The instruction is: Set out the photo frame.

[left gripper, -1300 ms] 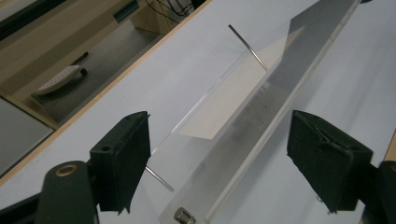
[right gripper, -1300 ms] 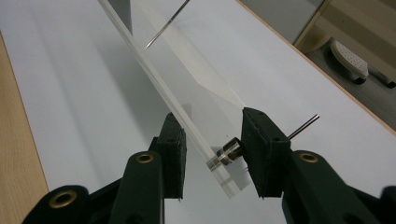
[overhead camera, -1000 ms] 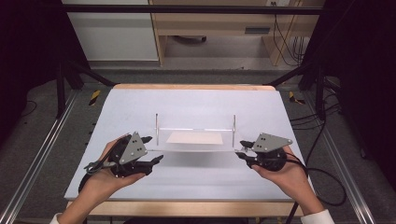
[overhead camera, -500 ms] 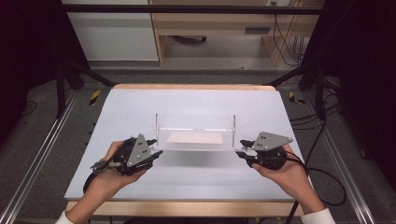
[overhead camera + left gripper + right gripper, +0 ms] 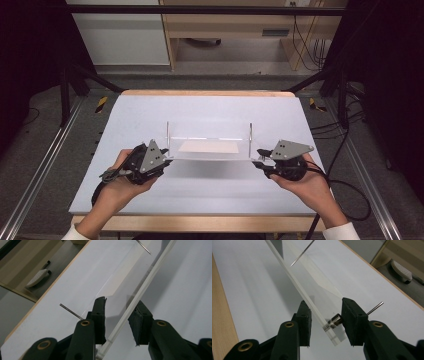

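A white mat (image 5: pixel 200 195) covers the wooden table (image 5: pixel 200 222). Left gripper (image 5: pixel 162 161), jaws just closing, brackets the clear stand (image 5: pixel 207 155); right gripper (image 5: pixel 260 161) clamps its other end.

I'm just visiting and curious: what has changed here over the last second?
The left gripper moved in to the clear plate, and its jaws have just been closing around the plate's left end. The right gripper stayed at the plate's right end, and the plate kept its place.
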The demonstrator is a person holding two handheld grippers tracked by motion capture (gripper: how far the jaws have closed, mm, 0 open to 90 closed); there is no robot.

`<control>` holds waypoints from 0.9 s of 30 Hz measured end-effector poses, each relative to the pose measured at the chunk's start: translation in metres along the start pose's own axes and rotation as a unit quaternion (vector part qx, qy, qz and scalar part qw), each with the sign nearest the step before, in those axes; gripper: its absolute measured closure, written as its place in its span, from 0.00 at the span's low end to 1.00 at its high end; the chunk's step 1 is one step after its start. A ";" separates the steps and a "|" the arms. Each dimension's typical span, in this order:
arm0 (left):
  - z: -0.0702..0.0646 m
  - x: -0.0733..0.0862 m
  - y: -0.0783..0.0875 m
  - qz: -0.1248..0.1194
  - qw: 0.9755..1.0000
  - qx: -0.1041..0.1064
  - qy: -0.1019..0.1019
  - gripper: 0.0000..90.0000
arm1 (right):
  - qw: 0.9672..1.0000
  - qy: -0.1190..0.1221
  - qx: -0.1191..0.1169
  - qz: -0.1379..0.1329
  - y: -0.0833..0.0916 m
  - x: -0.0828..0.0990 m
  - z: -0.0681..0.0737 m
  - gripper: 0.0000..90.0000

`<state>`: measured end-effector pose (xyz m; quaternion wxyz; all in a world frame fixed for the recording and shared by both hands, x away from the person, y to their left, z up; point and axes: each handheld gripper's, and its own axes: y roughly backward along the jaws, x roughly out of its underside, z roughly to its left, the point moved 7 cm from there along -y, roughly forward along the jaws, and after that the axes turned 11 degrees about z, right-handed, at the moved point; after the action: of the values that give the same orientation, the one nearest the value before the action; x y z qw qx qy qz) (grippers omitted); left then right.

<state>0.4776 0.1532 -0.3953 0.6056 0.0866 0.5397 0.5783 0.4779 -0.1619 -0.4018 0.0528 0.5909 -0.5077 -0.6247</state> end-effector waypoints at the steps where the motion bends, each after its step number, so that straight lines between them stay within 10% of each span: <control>1: 0.001 -0.001 0.000 0.000 1.000 0.001 0.001 0.74 | 1.000 0.000 -0.001 -0.002 0.000 0.000 0.000 0.68; 27: 0.024 -0.017 0.002 0.014 0.999 0.033 0.013 0.74 | 0.997 -0.018 0.059 -0.040 -0.003 -0.001 -0.022 0.53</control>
<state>0.4984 0.1531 -0.3749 0.5875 0.1067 0.5652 0.5692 0.4970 -0.1724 -0.3984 -0.0159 0.6013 -0.5206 -0.6059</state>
